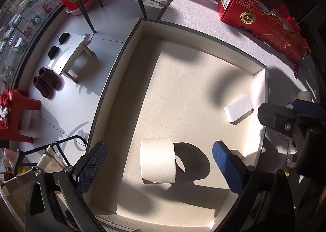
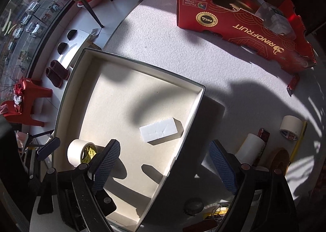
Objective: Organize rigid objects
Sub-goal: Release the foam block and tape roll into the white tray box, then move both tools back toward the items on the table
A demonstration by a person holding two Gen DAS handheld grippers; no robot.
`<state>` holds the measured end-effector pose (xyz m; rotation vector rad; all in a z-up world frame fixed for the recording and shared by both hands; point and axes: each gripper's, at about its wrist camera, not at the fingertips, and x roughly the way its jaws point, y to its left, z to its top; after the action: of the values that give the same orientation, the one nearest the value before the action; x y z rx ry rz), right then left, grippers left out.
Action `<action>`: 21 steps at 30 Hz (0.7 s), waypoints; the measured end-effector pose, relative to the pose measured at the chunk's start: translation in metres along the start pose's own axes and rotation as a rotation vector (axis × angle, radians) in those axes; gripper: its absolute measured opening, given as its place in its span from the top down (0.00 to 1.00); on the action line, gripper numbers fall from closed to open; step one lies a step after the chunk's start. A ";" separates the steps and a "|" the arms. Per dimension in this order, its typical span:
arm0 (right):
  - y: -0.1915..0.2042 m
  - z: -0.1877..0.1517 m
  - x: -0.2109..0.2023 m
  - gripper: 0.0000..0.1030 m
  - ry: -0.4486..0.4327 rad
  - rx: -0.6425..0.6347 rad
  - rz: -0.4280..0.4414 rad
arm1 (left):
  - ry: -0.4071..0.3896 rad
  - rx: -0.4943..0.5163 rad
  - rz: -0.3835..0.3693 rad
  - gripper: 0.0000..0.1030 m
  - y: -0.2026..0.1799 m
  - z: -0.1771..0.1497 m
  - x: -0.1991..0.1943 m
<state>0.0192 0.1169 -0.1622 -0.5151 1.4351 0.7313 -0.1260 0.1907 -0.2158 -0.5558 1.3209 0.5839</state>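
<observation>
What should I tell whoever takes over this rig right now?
Left gripper: open, above the tape roll lying in the tray, not gripping it.
Right gripper: open, empty, over the tray's right wall.
Done: tape roll and white block are in the tray.
Left: on the table right of the tray, another tape roll, a white tube, a brown tape roll and small items near the bottom edge.

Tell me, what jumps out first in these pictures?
The bright red printed cardboard fruit box at the table's far edge grabs the eye. Nearer, a big shallow cream tray holds a roll of cream tape and a small white block, lying apart.
</observation>
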 end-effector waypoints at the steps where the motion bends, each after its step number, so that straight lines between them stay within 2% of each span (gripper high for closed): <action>1: -0.006 -0.003 -0.004 0.13 -0.003 0.016 0.005 | 0.002 0.005 -0.017 0.00 0.000 0.000 -0.002; 4: -0.027 -0.016 -0.015 0.13 -0.002 0.081 0.019 | 0.000 0.023 -0.045 0.00 -0.004 -0.003 -0.009; 7: -0.050 -0.038 -0.022 0.13 0.001 0.146 0.022 | 0.035 0.059 -0.063 0.00 -0.017 -0.008 -0.015; 15: -0.130 -0.120 -0.042 0.13 0.013 0.389 -0.002 | 0.071 0.248 -0.089 0.00 -0.087 -0.041 -0.029; 21: -0.192 -0.183 -0.036 0.13 0.078 0.612 0.005 | 0.111 0.378 -0.101 0.00 -0.137 -0.063 -0.030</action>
<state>0.0305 -0.1505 -0.1635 -0.0634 1.6385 0.2472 -0.0833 0.0447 -0.1904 -0.3434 1.4554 0.2131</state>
